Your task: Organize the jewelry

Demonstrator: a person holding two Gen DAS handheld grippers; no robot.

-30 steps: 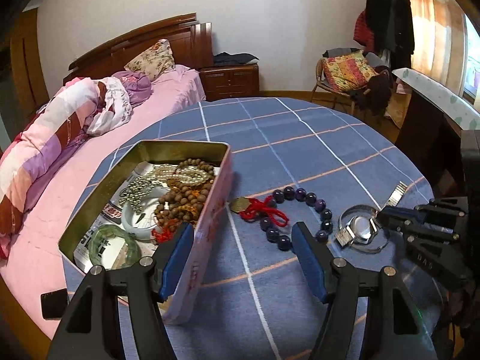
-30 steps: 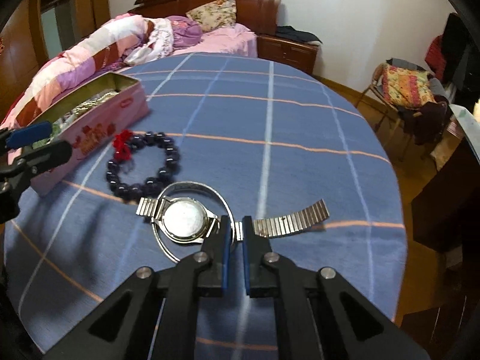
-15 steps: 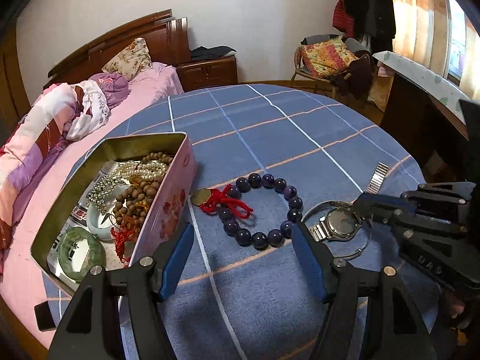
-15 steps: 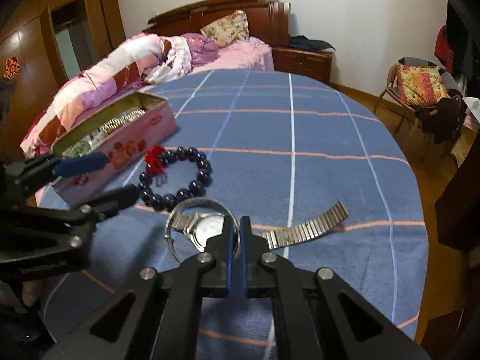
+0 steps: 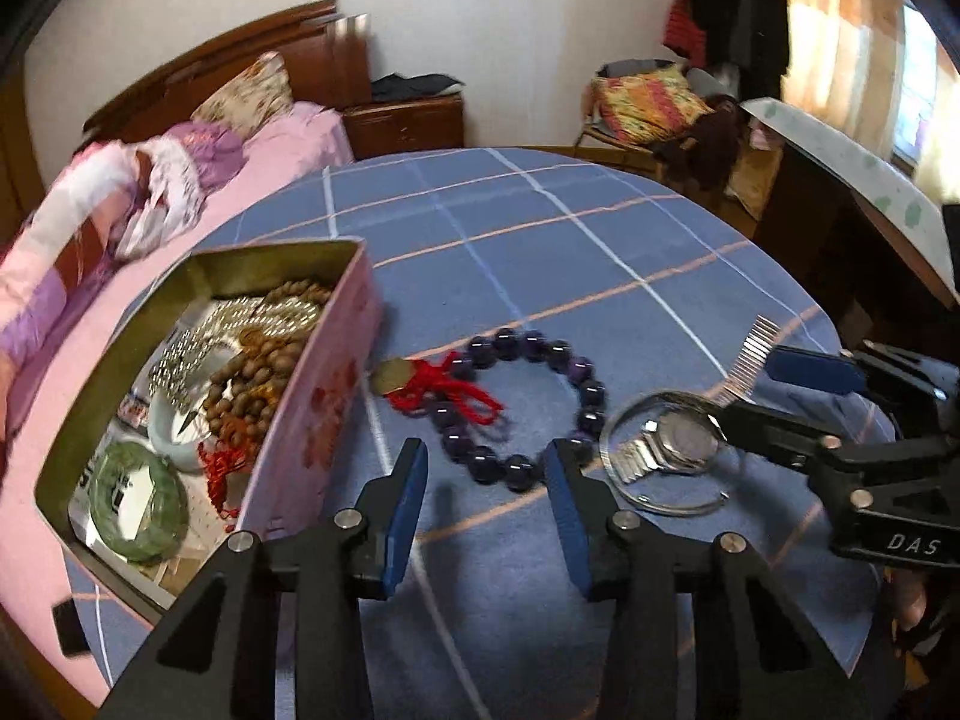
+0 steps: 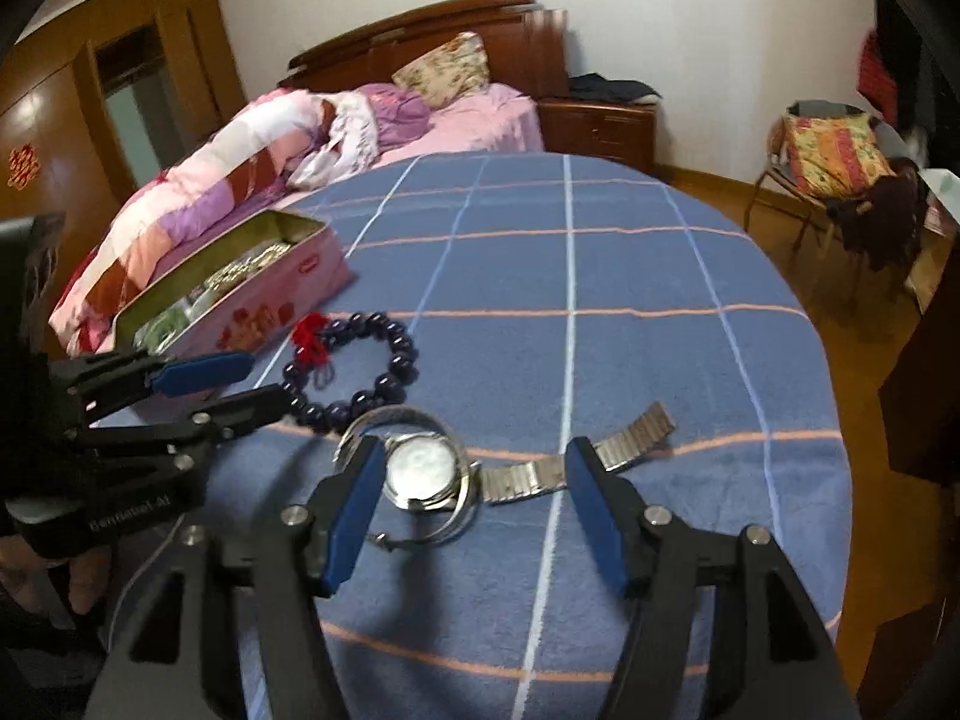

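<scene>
A pink tin (image 5: 312, 420) on the blue checked table holds several bead strings and a green bangle (image 5: 138, 504); the tin also shows in the right wrist view (image 6: 264, 306). A dark purple bead bracelet (image 5: 528, 402) with a red tassel lies right of it, also in the right wrist view (image 6: 360, 360). A silver watch (image 6: 423, 474) lies on a thin silver bangle (image 6: 444, 534). My left gripper (image 5: 486, 480) is open, just before the bracelet. My right gripper (image 6: 471, 480) is open around the watch.
The table's rounded edge (image 6: 840, 480) drops off close on the right. A bed (image 6: 300, 138) with pink bedding stands behind the tin. A chair (image 6: 834, 162) with cushions, a nightstand (image 6: 600, 120) and a dark desk (image 5: 840, 192) ring the table.
My right gripper has opened; it was shut at the watch. My left gripper has shifted right, from beside the tin to in front of the bracelet.
</scene>
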